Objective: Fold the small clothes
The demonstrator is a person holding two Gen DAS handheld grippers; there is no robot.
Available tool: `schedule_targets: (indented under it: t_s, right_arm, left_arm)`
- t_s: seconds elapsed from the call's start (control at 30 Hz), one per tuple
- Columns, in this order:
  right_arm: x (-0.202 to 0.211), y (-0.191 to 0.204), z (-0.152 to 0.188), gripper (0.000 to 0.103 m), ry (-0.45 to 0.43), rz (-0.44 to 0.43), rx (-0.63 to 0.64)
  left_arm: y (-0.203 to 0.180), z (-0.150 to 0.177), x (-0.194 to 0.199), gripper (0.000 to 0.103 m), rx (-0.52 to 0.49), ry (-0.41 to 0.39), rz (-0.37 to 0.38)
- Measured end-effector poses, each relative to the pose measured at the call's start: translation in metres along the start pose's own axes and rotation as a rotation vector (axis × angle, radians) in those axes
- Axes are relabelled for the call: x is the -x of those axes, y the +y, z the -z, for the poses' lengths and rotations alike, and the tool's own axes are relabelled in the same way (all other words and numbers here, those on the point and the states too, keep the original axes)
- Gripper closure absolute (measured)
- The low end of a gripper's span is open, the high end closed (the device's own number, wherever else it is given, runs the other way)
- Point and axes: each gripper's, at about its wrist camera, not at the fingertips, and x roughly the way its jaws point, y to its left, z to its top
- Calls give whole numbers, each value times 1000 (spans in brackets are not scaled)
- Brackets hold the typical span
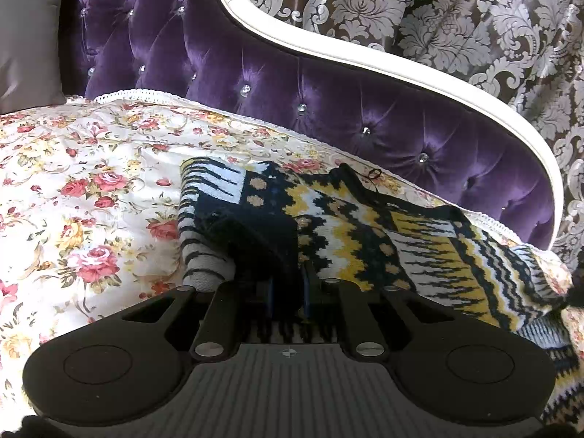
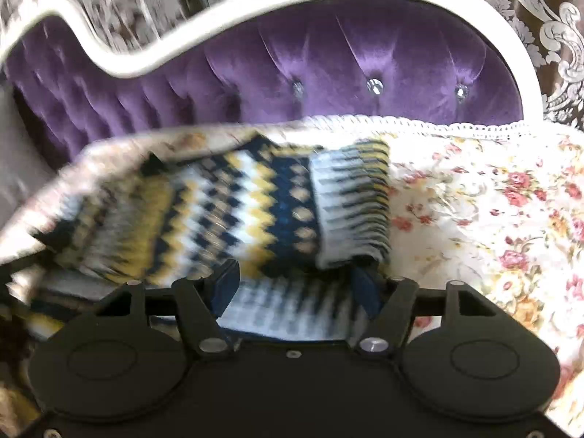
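A knitted sweater [image 1: 365, 219] patterned in navy, yellow and white lies partly folded on a floral bedspread [image 1: 91, 182]. My left gripper [image 1: 288, 281] is shut on a dark fold of its near edge, and the cloth drapes over the fingertips. In the blurred right wrist view the same sweater [image 2: 219, 211] spreads ahead and to the left, with a striped cuff or hem at its right end. My right gripper [image 2: 295, 284] has its jaws wide apart, and knit fabric lies between and beneath its blue-padded fingers [image 2: 226, 284]. I see no pad pressing on the fabric.
A tufted purple headboard [image 1: 255, 73] with a white curved frame rises just behind the sweater. A grey pillow [image 1: 25, 36] sits at the far left. Patterned wallpaper [image 1: 438, 18] is beyond. Bare floral bedspread [image 2: 492, 219] stretches to the right of the right gripper.
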Motion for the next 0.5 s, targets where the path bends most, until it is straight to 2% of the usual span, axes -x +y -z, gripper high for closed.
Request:
schedule_targets:
  t_s: [0.13, 0.27, 0.4, 0.43, 0.47, 0.5]
  right_arm:
    - [-1, 4, -20, 29, -108, 42, 5]
    - [-40, 5, -31, 27, -60, 124, 51]
    - [-71, -6, -19, 27, 23, 208, 72]
    - [-74, -10, -15, 26, 31, 234, 74]
    - [-75, -15, -12, 20, 24, 245, 66]
    - [-73, -21, -11, 20, 16, 234, 46]
  left_arm:
    - [0, 0, 0, 89, 4, 0, 1]
    - [-1, 0, 0, 89, 3, 0, -1]
    - [0, 0, 0, 89, 2, 0, 0]
    - [1, 0, 0, 89, 3, 0, 0]
    - [0, 0, 0, 89, 4, 0, 0]
    - [0, 0, 0, 89, 4, 0, 0]
